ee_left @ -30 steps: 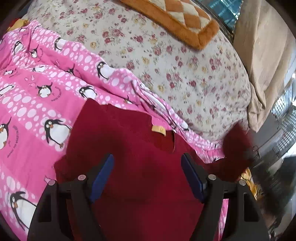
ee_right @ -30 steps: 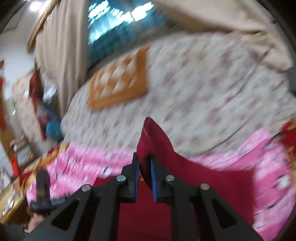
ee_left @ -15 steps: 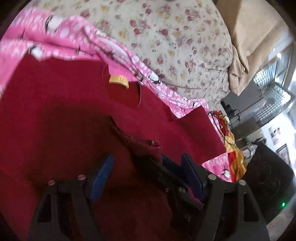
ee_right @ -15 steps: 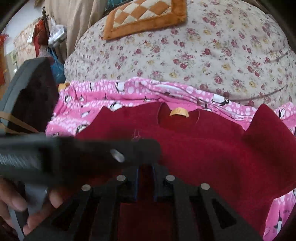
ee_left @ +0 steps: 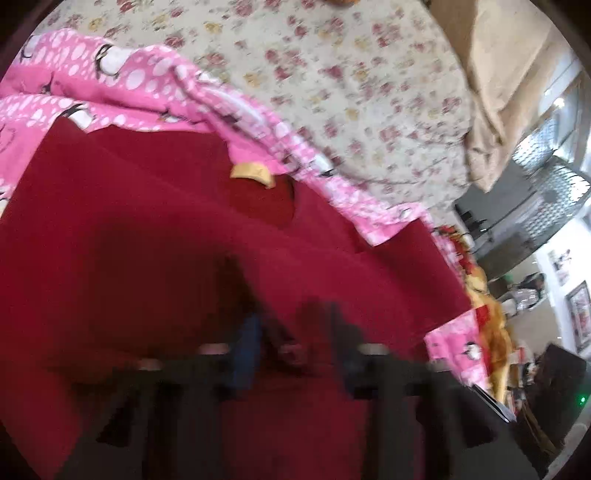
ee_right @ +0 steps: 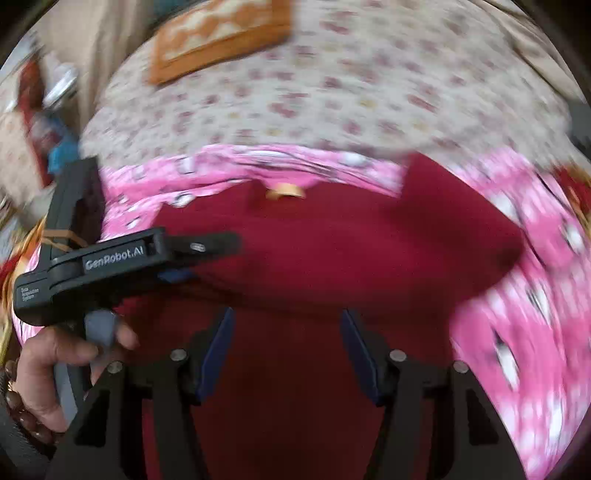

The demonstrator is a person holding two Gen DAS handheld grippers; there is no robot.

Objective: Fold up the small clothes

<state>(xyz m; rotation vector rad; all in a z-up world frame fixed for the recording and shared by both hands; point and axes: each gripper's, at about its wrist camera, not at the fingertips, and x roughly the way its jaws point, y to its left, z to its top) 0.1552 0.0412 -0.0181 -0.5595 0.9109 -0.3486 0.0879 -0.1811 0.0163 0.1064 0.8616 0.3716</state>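
A dark red garment (ee_left: 155, 229) with a yellow neck label (ee_left: 251, 171) lies spread on a pink penguin blanket (ee_left: 122, 85). It also fills the middle of the right wrist view (ee_right: 332, 243), label (ee_right: 285, 192) at the far side. My left gripper (ee_left: 295, 350) is blurred; its fingers look close together on a raised fold of the red cloth. In the right wrist view the left gripper (ee_right: 207, 258) reaches in from the left, pinching a fold. My right gripper (ee_right: 286, 343) is open and empty just above the garment's near part.
A floral quilt (ee_right: 332, 92) rises behind the blanket, with an orange checkered cushion (ee_right: 221, 33) on it. A beige curtain (ee_left: 498, 85) hangs at the right. Shelves and clutter (ee_left: 535, 295) stand past the bed's right edge.
My right gripper has let go of the red cloth and opened. My left gripper has closed in on a fold of the garment, where the right one had held it.
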